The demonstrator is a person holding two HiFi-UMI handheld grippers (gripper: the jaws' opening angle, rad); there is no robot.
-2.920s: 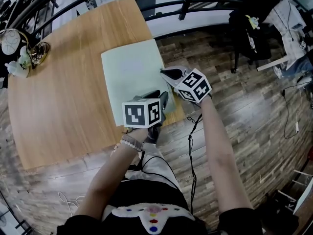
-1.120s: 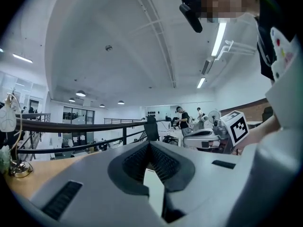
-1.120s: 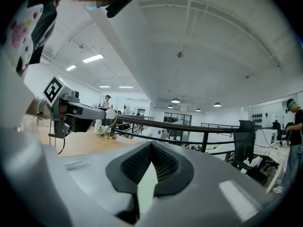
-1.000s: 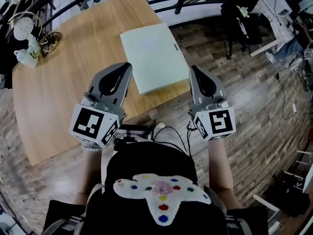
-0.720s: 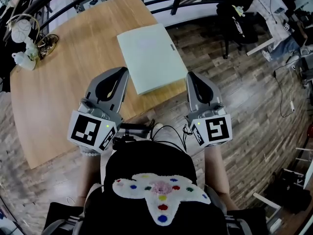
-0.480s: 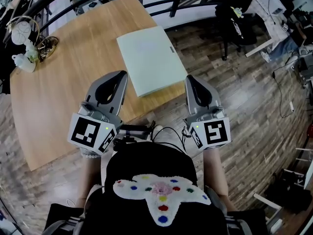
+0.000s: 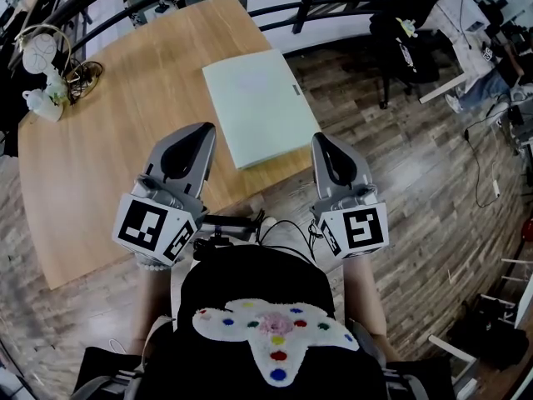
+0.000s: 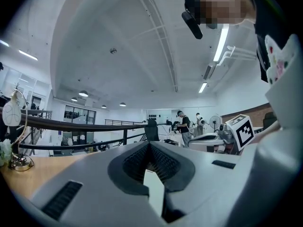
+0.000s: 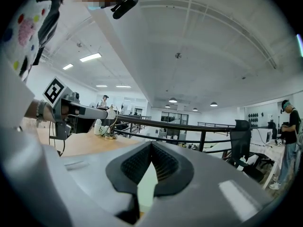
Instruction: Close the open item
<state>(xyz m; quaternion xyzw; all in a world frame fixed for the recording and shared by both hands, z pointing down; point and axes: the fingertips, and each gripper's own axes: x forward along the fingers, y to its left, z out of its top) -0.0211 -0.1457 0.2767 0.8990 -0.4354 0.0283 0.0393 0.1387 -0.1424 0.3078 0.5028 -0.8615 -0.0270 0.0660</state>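
- Both grippers are up in front of me. The left gripper (image 7: pixel 198 132) has its jaws clenched on nothing, and the right gripper (image 7: pixel 323 140) is the same: pads pressed together, empty.
- The pale green folder (image 7: pixel 258 107) lies flat on the wooden bench (image 7: pixel 108 140), ahead of the jaws and roughly between the two grippers. From here its cover looks already down.
- Its long axis runs from far-left to near-right, slanted across my line of reach.
- The near right corner sits just beside the tips of the right gripper, at the bench edge. The left gripper points along the folder's left long edge, a little apart. I'd judge the right one nearer, though height above the bench is hard to read.
- Both gripper views look up past the railing to the ceiling, so the jaws tilt upward, not down at the cover.
- Writing: none I can read on the cover, only a small tab (image 7: pixel 293 90) on its right edge. The marker cubes (image 7: pixel 154 227) show black-and-white squares, no lettering.
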